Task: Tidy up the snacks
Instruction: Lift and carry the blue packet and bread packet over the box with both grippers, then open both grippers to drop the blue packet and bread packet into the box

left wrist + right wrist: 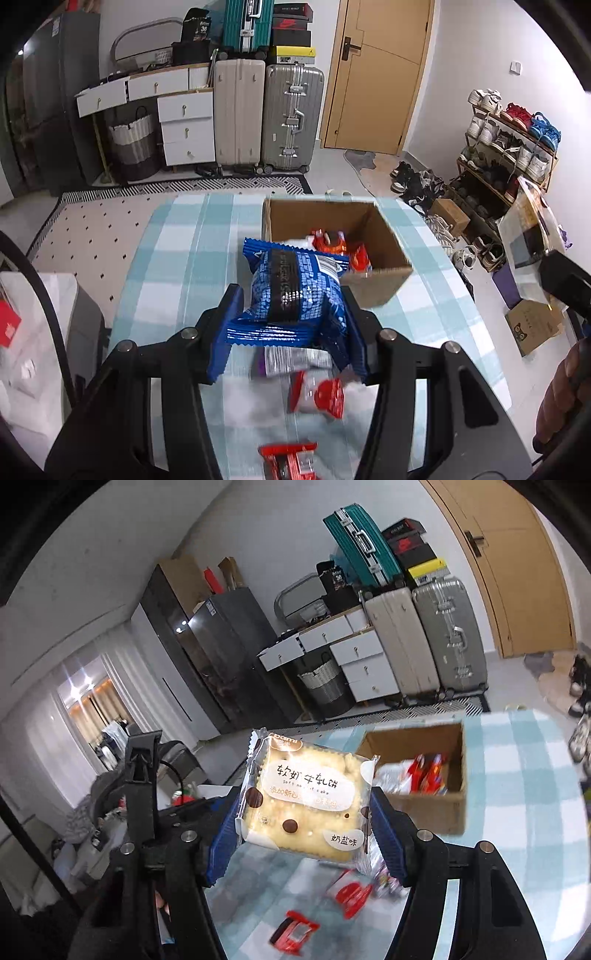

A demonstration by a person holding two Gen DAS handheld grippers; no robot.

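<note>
My left gripper (pixel 291 317) is shut on a blue snack bag (pixel 295 288) and holds it above the checked tablecloth (pixel 184 258), just short of the open cardboard box (pixel 380 288). Red snack packets (pixel 330 242) lie inside the box. My right gripper (pixel 303 823) is shut on a cream-coloured cake packet (pixel 306 801) with brown dots, raised above the table, left of the cardboard box (pixel 432 808). On the cloth below lie loose red packets (pixel 317 397) (pixel 352 891), and a white-purple packet (pixel 291 360).
The table's far edge lies just beyond the box. Suitcases (pixel 266 114) and a white drawer unit (pixel 184 125) stand against the far wall beside a wooden door (pixel 376 74). A shoe rack (pixel 509 147) stands to the right. A person's hand (pixel 561 398) shows at the right edge.
</note>
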